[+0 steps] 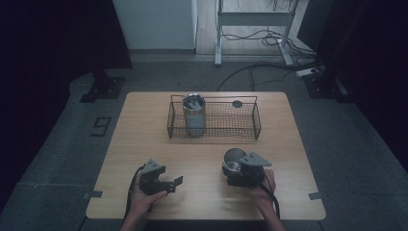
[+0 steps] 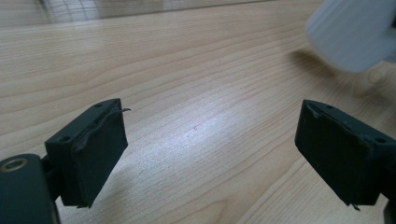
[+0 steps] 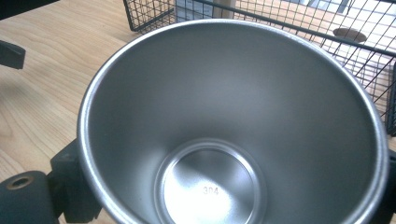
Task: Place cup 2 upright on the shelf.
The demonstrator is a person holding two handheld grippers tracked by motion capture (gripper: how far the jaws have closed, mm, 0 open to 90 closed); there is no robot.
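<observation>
Steel cup (image 3: 233,130): empty, upright, near table edge, front of basket.

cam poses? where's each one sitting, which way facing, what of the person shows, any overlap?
High view: above the near edge, looking forward and down on the table; forearms, left gripper, right gripper.
Left gripper view: on that gripper, facing bare tabletop; open jaws.
Right gripper view: on that gripper, looking into the steel cup between its jaws.
Shared: cup, wire basket.
</observation>
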